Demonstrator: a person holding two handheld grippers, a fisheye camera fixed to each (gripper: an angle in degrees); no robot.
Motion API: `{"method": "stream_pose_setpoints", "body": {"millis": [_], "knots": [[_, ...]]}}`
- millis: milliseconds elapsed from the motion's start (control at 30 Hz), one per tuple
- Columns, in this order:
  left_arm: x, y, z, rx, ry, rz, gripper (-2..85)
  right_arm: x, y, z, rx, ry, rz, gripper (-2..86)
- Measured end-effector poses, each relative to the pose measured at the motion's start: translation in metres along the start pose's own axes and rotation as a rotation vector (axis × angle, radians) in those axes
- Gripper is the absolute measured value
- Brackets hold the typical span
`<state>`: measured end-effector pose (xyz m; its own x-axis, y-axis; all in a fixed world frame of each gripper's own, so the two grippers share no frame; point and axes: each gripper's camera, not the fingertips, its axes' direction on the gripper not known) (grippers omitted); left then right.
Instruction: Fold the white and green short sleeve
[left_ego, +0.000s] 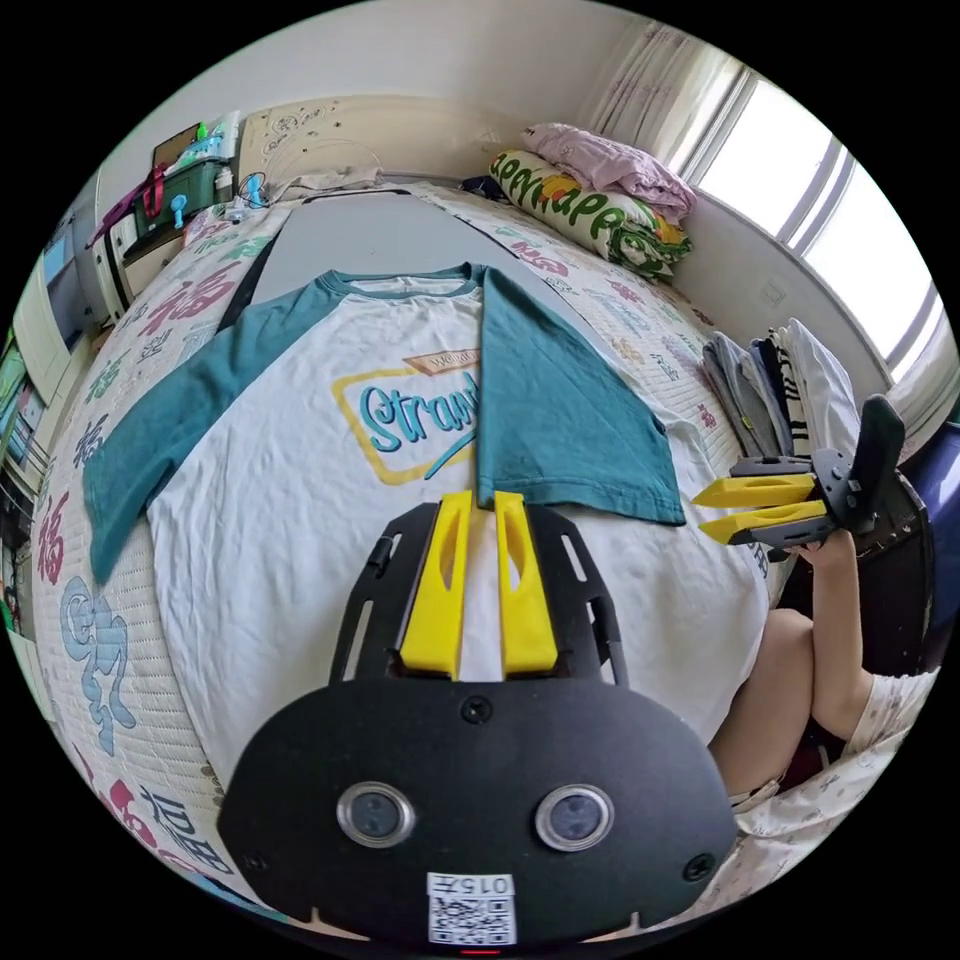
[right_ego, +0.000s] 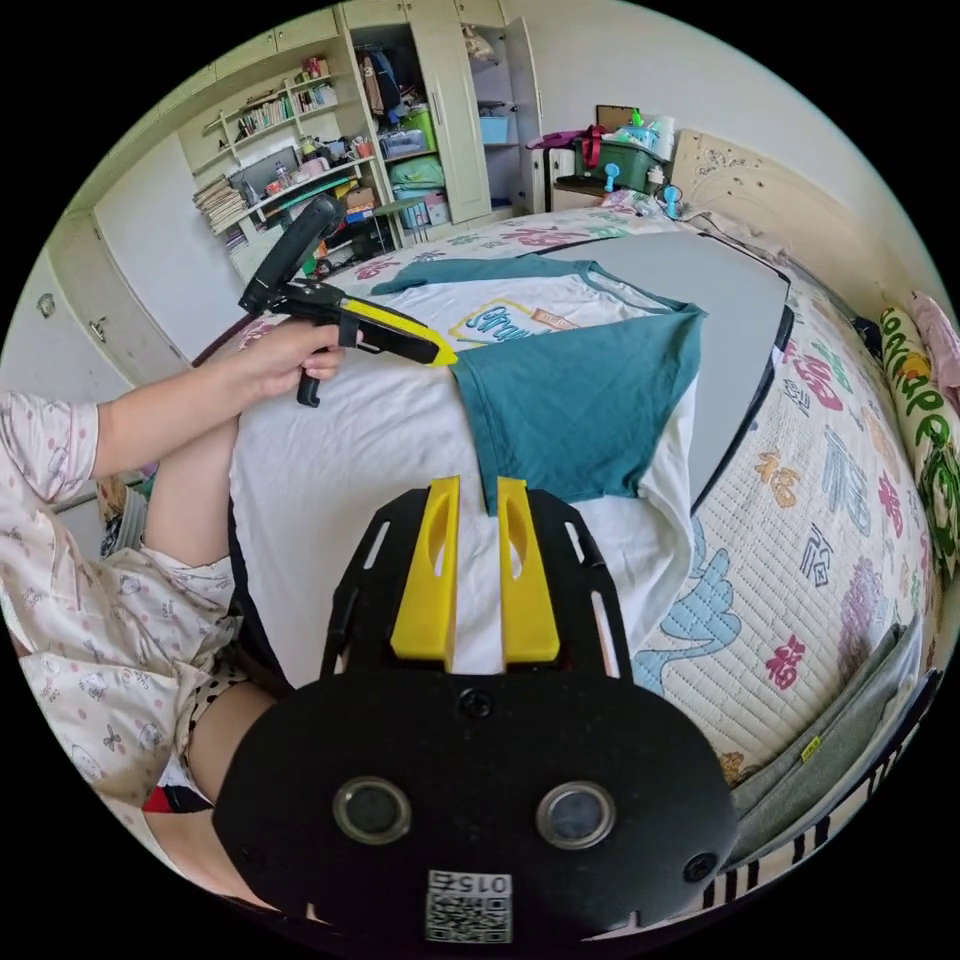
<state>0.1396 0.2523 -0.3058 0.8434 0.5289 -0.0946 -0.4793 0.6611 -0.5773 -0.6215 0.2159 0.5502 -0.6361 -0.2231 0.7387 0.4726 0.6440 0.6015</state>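
Yellow jaws of the left gripper stand slightly parted, pinching nothing, their tips at the hem of the folded-over green sleeve. Beneath them the white and green short sleeve lies flat, chest up, on a grey board on the bed. Off to that claw's right, the right gripper hovers by the shirt's edge, jaws a little apart, gripping nothing.
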Motion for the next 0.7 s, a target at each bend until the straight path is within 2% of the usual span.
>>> {"method": "stream_pose_setpoints", "body": {"millis": [100,200,300,367,500,700], "knots": [[0.013,-0.021,-0.054,0.041,0.029,-0.026,4.8,0.020,0.011,0.040,-0.071,0.017,0.001,5.3],[-0.004,-0.029,-0.141,0.170,0.095,-0.138,5.6,0.040,0.022,0.072,-0.102,0.060,0.008,3.4],[-0.052,-0.011,-0.243,0.381,0.090,-0.348,9.5,0.061,0.029,0.096,-0.120,0.078,0.045,1.3],[-0.095,0.017,-0.313,0.531,-0.008,-0.539,14.1,0.070,0.035,0.117,-0.117,0.117,0.043,0.5],[-0.139,0.032,-0.379,0.584,-0.148,-0.700,16.1,0.082,0.040,0.148,-0.129,0.178,0.046,0.1],[-0.186,0.012,-0.421,0.598,0.012,-0.882,16.9,0.120,0.038,0.195,-0.174,0.190,0.114,0.0]]}}
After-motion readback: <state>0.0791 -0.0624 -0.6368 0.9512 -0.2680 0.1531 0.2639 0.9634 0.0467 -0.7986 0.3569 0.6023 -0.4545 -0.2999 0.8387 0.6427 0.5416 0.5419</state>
